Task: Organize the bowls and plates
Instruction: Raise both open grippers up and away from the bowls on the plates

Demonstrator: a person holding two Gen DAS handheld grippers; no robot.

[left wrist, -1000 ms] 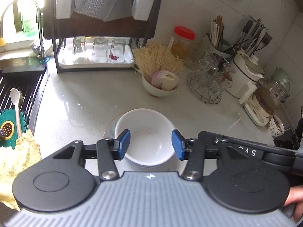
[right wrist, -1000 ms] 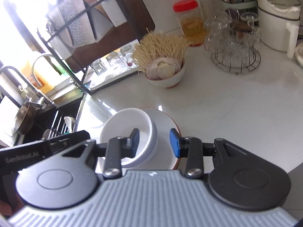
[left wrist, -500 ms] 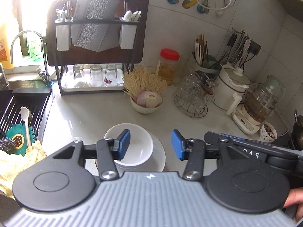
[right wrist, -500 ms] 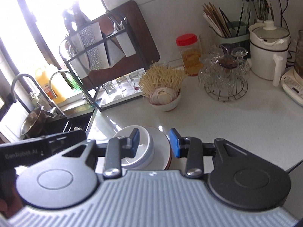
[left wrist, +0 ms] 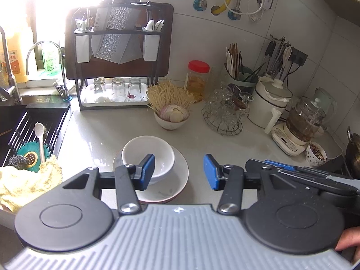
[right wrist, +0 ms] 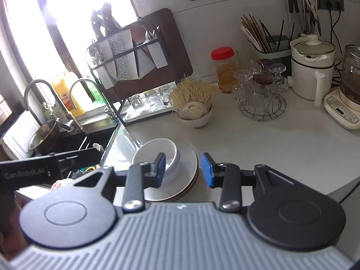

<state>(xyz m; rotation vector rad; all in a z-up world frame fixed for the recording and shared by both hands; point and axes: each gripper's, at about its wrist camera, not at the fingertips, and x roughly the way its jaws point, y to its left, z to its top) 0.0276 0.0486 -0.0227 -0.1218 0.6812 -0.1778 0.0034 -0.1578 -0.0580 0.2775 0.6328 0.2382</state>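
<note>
A white bowl (left wrist: 146,153) sits in a stack of plates (left wrist: 173,180) with a brown rim on the white counter, toward the stack's left side. It also shows in the right wrist view: bowl (right wrist: 157,151), plates (right wrist: 186,168). My left gripper (left wrist: 179,172) is open and empty, held above and behind the stack. My right gripper (right wrist: 183,168) is open and empty, also above the stack. The right gripper's body (left wrist: 299,175) shows at the right in the left wrist view.
A bowl of garlic and noodles (left wrist: 172,117) stands behind the stack. A dish rack with glasses (left wrist: 117,74) is at the back left. A wire basket of glassware (left wrist: 225,114), a white pot (left wrist: 270,105) and a kettle (left wrist: 301,123) stand at the right. The sink (left wrist: 27,130) lies at the left.
Both grippers have risen and pulled back from the bowl and plates, which now look smaller and farther. The bowl and plates have stayed in place.
</note>
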